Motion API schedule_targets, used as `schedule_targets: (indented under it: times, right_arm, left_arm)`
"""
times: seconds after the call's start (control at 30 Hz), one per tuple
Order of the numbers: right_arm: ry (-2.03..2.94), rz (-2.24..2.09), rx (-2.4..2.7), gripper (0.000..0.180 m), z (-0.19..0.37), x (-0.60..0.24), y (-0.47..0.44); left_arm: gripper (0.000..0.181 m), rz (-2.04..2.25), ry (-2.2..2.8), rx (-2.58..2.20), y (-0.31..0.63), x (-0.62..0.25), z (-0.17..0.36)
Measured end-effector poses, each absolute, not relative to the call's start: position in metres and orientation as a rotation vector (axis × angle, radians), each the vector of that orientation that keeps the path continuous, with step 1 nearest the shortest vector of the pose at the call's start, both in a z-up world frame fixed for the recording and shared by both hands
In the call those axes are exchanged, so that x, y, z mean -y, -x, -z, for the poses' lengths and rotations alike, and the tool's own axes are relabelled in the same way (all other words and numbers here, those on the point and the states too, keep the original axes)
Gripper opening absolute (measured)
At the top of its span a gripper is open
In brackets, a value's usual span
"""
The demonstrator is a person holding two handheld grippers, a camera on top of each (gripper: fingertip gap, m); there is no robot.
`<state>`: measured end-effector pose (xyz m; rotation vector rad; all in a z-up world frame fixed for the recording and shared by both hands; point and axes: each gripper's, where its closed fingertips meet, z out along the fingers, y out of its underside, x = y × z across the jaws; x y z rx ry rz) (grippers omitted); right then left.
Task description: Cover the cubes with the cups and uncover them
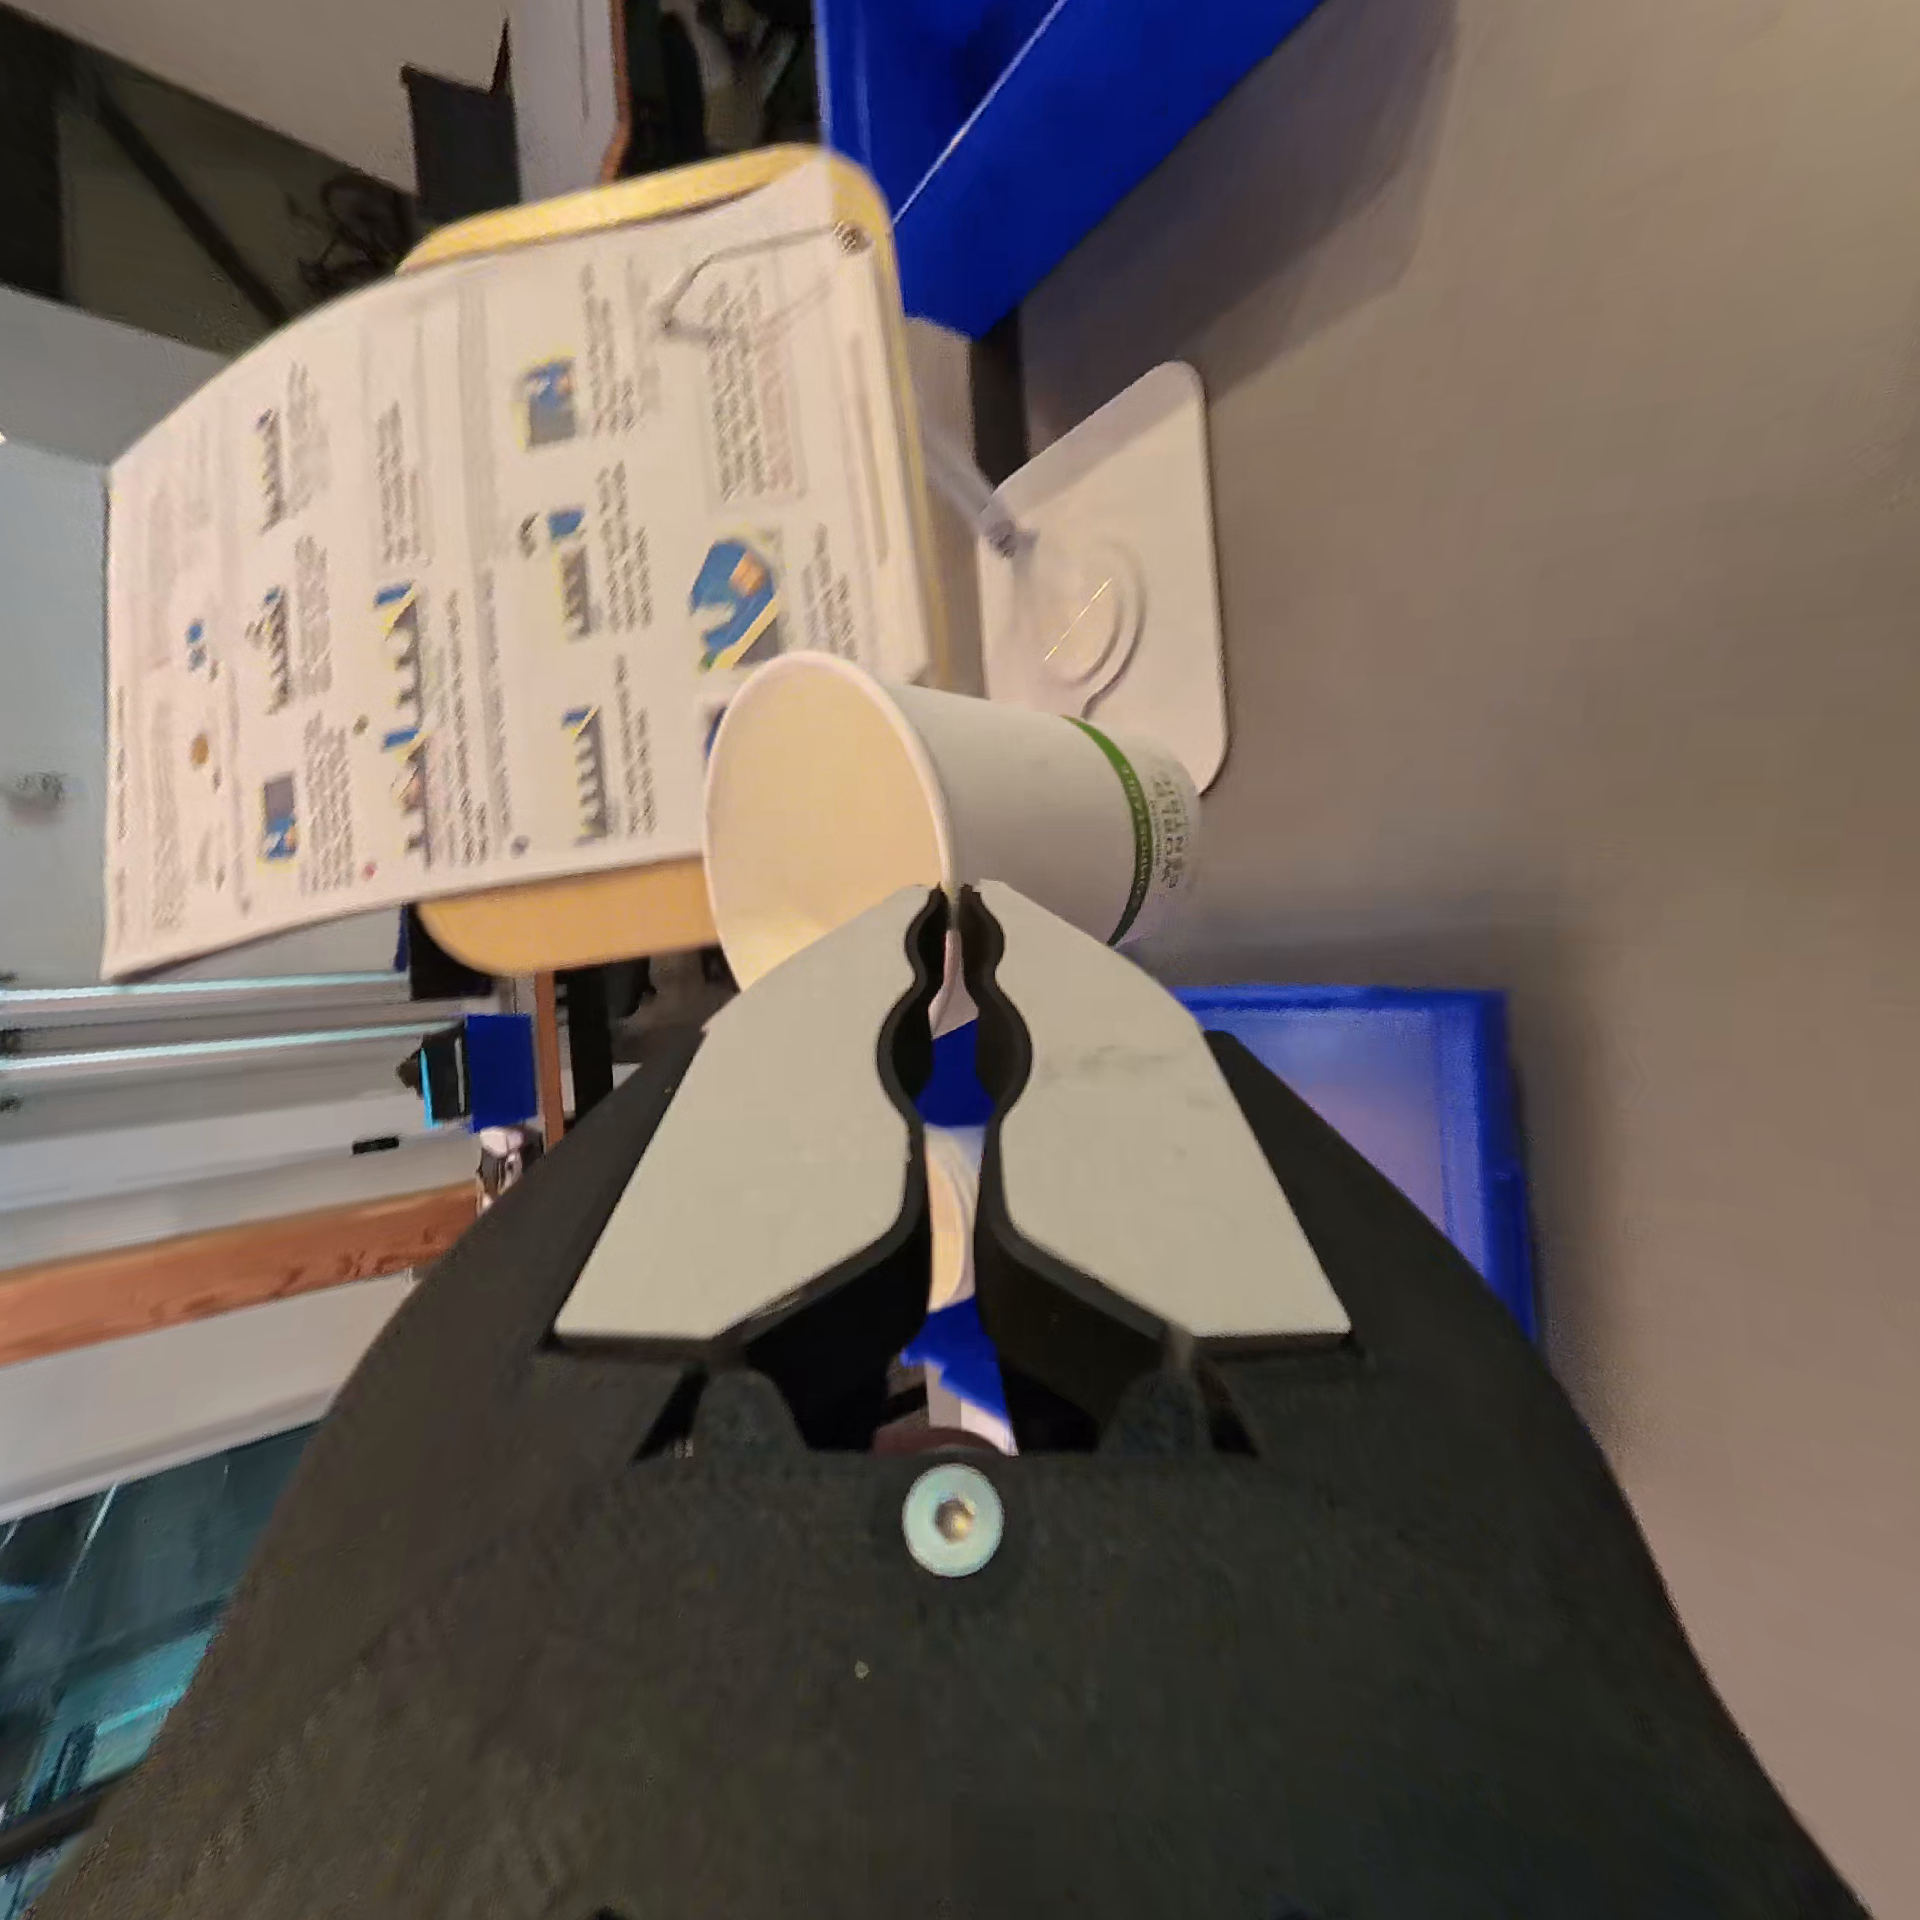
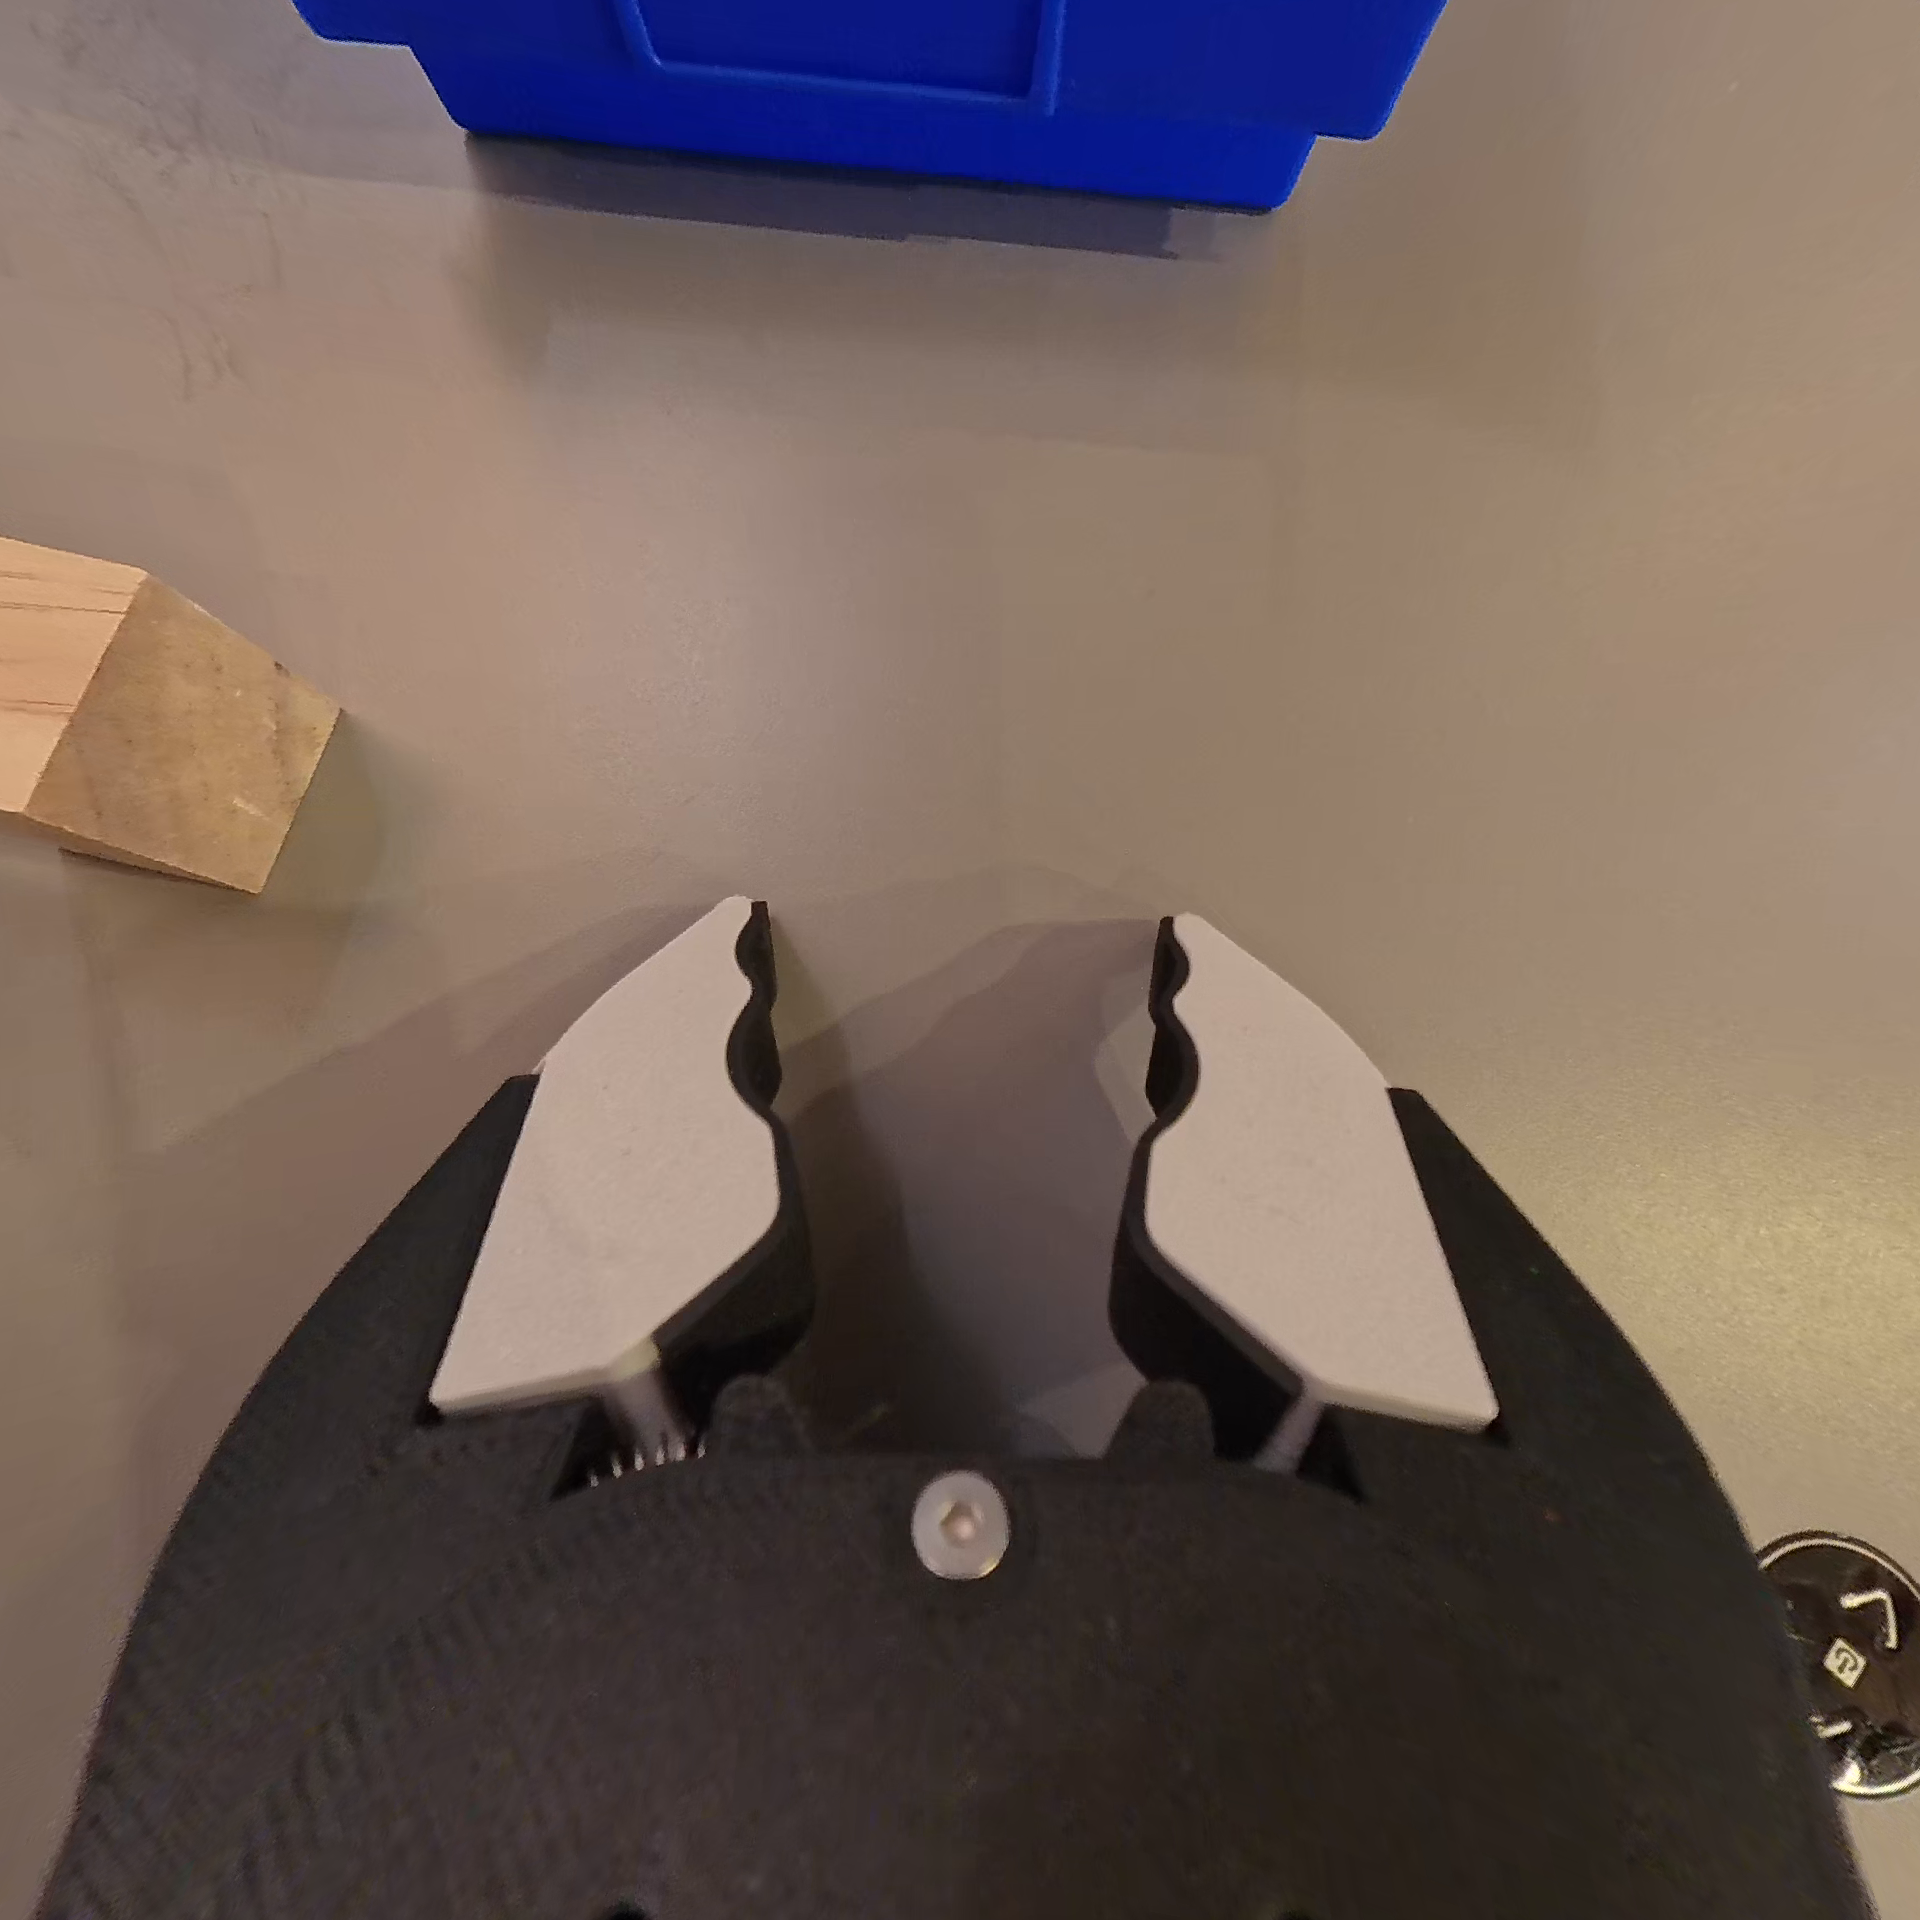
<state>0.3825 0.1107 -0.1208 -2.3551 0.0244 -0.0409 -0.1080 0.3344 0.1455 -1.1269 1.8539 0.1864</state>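
Left wrist view: left gripper [image 1: 957, 902] nearest, jaws nearly shut, pinching rim of white paper cup [image 1: 940, 805]. Cup tipped sideways relative to camera, mouth facing left, wall caught between fingertips; probably carried toward a cube or just lifted off one. Blue bin [image 1: 1371, 1101] behind, printed sheet [image 1: 468, 582] beyond.

Right wrist view: right gripper [image 2: 961, 925] wide apart, empty, hovering low over grey table [image 2: 1039, 571]. Wooden cube [image 2: 156, 727] left of fingers, uncovered, untouched. Blue bin [image 2: 862, 94] at far edge.
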Motion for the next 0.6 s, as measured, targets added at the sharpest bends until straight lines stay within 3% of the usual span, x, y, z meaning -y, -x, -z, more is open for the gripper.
schedule_targets:
  times: [0.2, 0.6]
  right_arm:
    - [2.354, 0.046, -0.018, 0.070, 0.121, -0.111, -0.382]
    - [2.352, 0.049, -0.007, 0.070, 0.120, -0.111, -0.381]
  left_arm:
    - [0.002, 0.009, 1.092, -1.944, 0.034, -0.280, -0.093]
    - [0.002, -0.028, 1.005, -2.082, -0.057, -0.247, -0.007]
